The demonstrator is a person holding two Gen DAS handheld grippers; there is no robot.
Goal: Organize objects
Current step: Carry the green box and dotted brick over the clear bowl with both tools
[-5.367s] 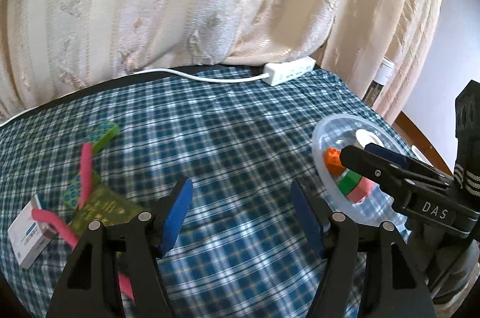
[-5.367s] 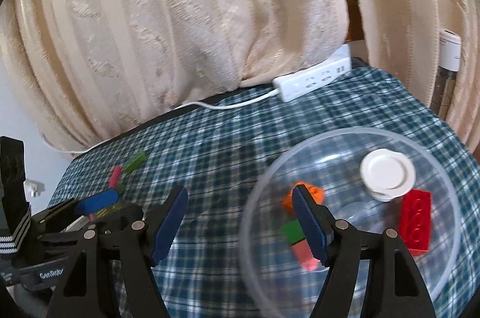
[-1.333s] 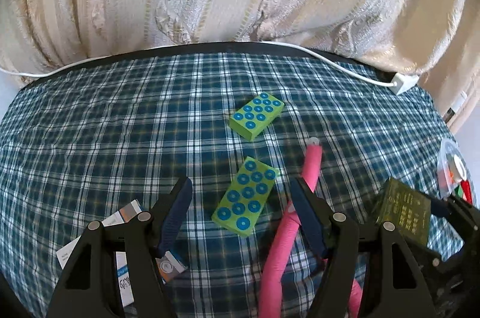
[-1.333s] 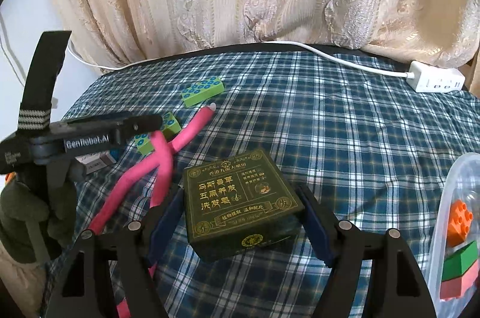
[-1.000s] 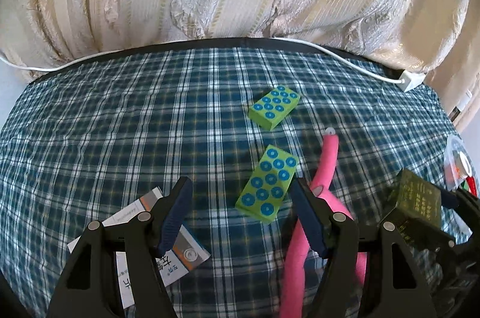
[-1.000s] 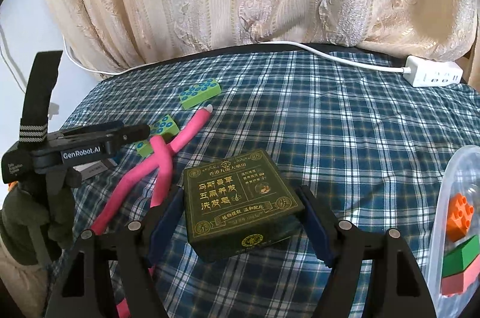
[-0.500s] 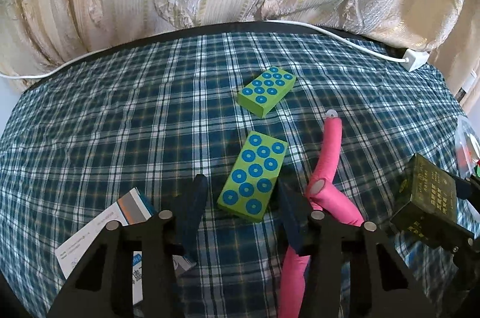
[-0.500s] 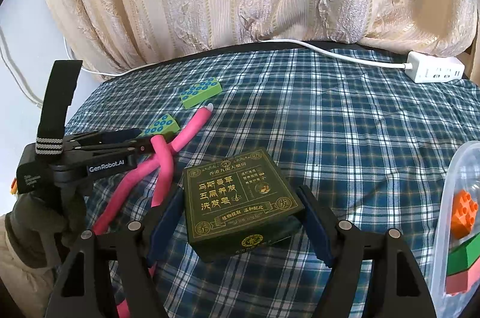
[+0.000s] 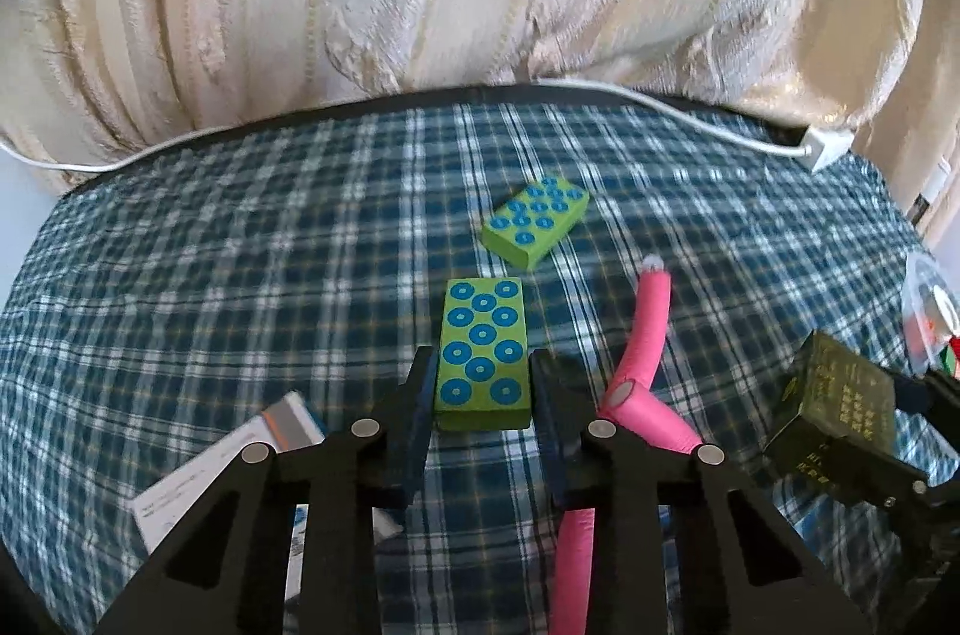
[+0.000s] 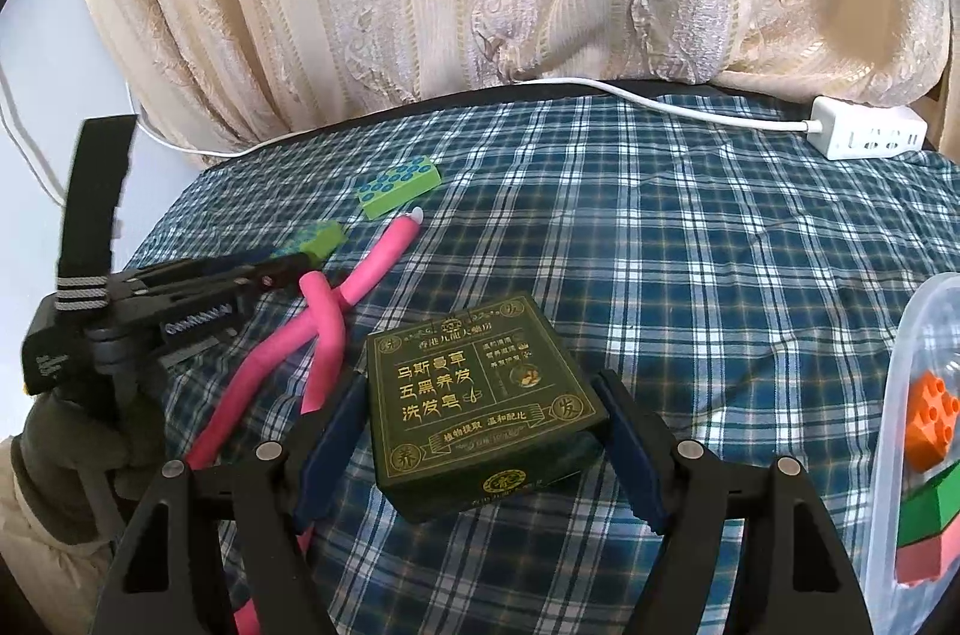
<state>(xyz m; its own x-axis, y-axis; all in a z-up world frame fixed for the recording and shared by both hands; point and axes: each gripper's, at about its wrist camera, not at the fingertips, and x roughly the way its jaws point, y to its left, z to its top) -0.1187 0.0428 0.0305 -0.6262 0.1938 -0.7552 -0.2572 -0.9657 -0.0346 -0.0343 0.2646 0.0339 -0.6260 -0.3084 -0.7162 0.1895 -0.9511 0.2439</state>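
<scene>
A green block with blue dots [image 9: 480,317] lies on the plaid cloth between the fingers of my left gripper [image 9: 483,356]. Its jaws are closing and both pads touch the block's long sides. A second dotted green block [image 9: 536,221] lies a little farther back. My right gripper [image 10: 480,380] is shut on a dark green box with gold print [image 10: 456,353]. The left wrist view shows that box [image 9: 834,413] tilted at the right, off the cloth. From the right wrist view the left gripper [image 10: 288,269] appears at the left, held by a gloved hand.
Crossed pink foam rods [image 9: 651,335] lie just right of the gripped block. A white carton [image 9: 240,467] sits at the near left. A clear bowl [image 10: 900,395] with coloured bricks stands at the right. A white power strip [image 10: 867,136] and its cable run below the curtain.
The left jaws have narrowed from wide apart onto the nearer green block, which has turned straight between them. The right gripper and its box have stayed still.
</scene>
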